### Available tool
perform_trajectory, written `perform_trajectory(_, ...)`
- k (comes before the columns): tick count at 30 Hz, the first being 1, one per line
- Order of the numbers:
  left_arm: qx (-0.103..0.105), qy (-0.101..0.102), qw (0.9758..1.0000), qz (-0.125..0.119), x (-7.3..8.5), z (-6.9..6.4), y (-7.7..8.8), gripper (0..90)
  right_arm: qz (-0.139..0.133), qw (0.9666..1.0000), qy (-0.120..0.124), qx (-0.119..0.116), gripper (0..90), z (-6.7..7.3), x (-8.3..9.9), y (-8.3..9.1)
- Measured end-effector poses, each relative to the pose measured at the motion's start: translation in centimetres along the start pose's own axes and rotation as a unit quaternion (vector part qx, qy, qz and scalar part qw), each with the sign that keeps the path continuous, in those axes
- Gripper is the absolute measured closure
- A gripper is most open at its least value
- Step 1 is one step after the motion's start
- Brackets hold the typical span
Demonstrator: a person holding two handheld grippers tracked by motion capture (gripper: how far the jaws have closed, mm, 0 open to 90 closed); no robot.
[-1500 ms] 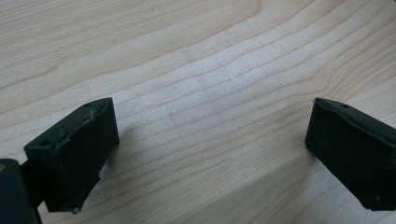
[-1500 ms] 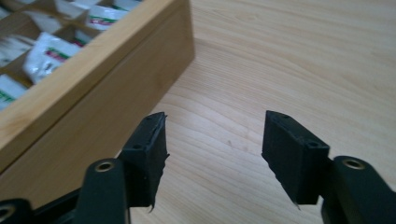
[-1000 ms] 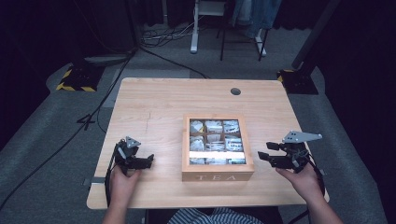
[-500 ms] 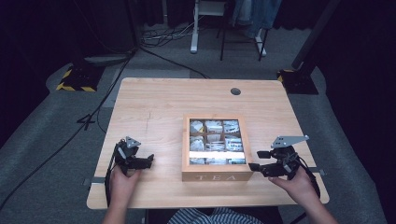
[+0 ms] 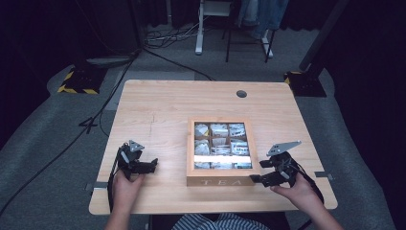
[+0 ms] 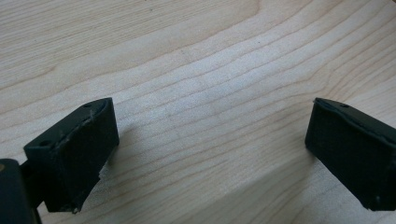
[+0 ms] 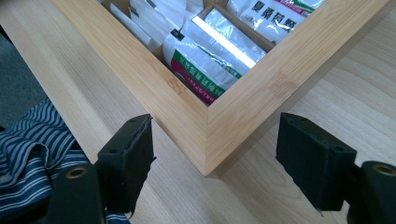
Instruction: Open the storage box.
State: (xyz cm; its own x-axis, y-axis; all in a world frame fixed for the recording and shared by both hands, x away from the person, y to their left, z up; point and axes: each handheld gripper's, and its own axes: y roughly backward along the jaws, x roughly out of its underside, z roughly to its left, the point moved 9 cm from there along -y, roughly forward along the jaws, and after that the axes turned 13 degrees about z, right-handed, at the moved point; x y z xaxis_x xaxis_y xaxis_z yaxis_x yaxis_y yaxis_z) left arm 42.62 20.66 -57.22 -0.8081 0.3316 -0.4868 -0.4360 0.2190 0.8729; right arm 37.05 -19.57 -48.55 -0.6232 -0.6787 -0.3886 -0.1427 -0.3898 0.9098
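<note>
A wooden tea box (image 5: 220, 181) marked TEA stands near the table's front edge, with several tea packets (image 5: 220, 143) in its compartments. My right gripper (image 5: 257, 171) sits low at the box's near right corner. In the right gripper view that gripper (image 7: 215, 140) straddles the corner of the box frame (image 7: 252, 88). Its jaws have just been opening, and the pads stand clear of the wood on both sides. Silver packets (image 7: 201, 60) lie just inside the frame. My left gripper (image 5: 154, 166) rests left of the box, open over bare table (image 6: 210, 126).
The light wooden table (image 5: 158, 110) has a round cable hole (image 5: 241, 94) at the back right. A person's striped clothing (image 7: 28, 154) lies at the front edge. Cables and stand legs cross the grey floor beyond the table.
My right gripper has moved left and a little down to the box's near right corner. The left gripper has stayed where it was.
</note>
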Motion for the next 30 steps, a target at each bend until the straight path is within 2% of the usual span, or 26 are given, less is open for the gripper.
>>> perform_trajectory(8, 0.000, 0.000, 1.0000, 0.000, 0.00, 0.00, 0.00, 3.2, 0.017, 0.9995, 0.017, 0.018, 32.3, 0.24, 0.23, -0.71)
perform_trajectory(17, 0.000, -0.002, 1.0000, 0.000, -0.03, 0.02, -0.01, 3.0, 0.034, 0.9968, 0.041, 0.060, 42.5, 0.37, 0.52, -0.53)
perform_trajectory(30, -0.003, -0.005, 1.0000, 0.000, -0.04, -0.02, 0.02, 3.5, 0.046, 0.9969, 0.033, 0.055, 54.3, 0.53, 0.84, -0.03)
